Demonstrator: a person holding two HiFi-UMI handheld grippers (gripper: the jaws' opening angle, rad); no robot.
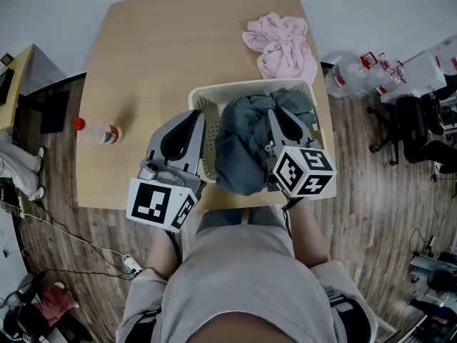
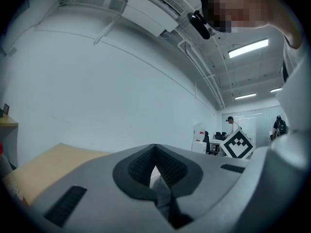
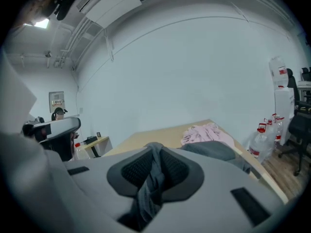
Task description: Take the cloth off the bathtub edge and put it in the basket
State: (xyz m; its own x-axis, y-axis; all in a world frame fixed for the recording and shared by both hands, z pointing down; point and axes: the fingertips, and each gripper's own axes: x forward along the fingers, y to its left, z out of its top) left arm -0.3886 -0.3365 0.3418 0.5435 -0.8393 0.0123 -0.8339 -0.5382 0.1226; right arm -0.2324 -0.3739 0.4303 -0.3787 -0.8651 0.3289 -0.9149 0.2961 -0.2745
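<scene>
The right gripper (image 3: 154, 148) has its jaws closed on a fold of the grey cloth (image 3: 148, 186), which runs up between the pads as a narrow bunched strip. The left gripper (image 2: 155, 148) has its jaws brought together at the tips, and I can make out nothing gripped between them. In the head view it (image 1: 191, 117) sits just beside the left wall of the white basket (image 1: 214, 91), while the right one (image 1: 277, 113) is over the basket. The grey cloth (image 1: 239, 152) lies heaped inside, filling most of it and slumping over the near rim towards the person. It looks soft, limp and light; it should drape and trail rather than hold a shape, so a thick gathered fold near its middle seems the best hold, not a loose corner. No bathtub shows. The basket stands on a wooden table (image 1: 164, 48), with a pink cloth (image 1: 282, 45) just beyond it and a bottle (image 1: 100, 131) well off to the left.
</scene>
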